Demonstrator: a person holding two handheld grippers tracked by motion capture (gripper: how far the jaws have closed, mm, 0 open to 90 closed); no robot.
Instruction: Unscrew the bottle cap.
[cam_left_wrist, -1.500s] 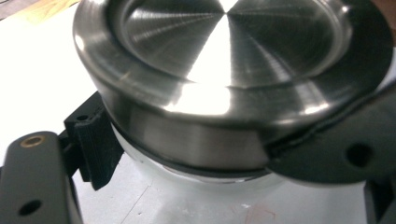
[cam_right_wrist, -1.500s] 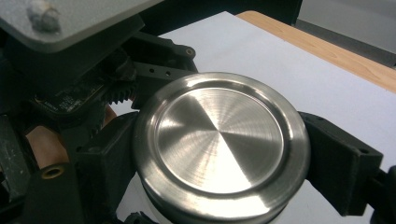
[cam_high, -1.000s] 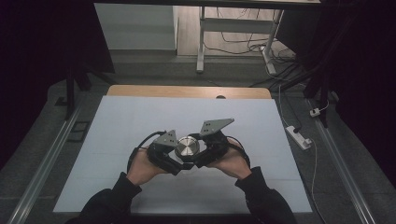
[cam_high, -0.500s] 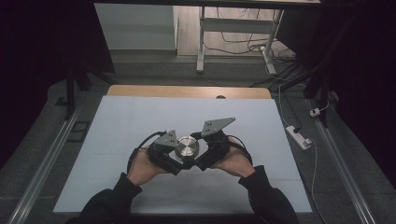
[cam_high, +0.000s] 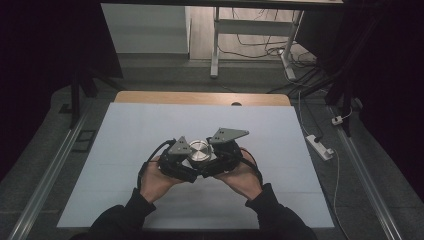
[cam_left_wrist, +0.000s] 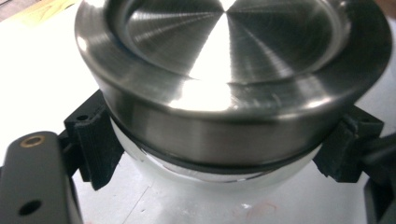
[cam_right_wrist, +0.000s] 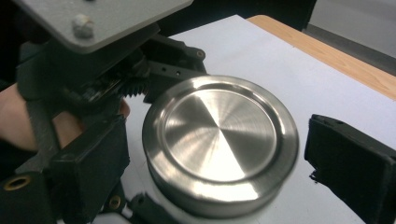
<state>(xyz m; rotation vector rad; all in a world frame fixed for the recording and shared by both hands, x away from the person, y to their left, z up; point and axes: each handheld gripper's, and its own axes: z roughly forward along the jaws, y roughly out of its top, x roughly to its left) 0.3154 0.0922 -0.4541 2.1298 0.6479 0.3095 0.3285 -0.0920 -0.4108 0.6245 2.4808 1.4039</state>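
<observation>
Jar (cam_left_wrist: 210, 177) clamped below its steel lid (cam_right_wrist: 219, 140) by left gripper (cam_high: 186, 167); right gripper (cam_high: 212, 166) jaws, just closing, stand off lid. Looks rigid, slick; grip lid's side wall.

The high view looks forward and down over the table (cam_high: 125, 150); both gripper views face the metal lid (cam_left_wrist: 233, 70) closely, shared by all.

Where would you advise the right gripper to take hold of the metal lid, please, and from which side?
Probably on the lid's straight, smooth side band, one pad at each opposite side, coming in level from the person's right. The left gripper already clamps the white jar just beneath, so that part is taken. The right gripper, whose jaws have just been closing, straddles the lid with its far pad clear of it.
</observation>
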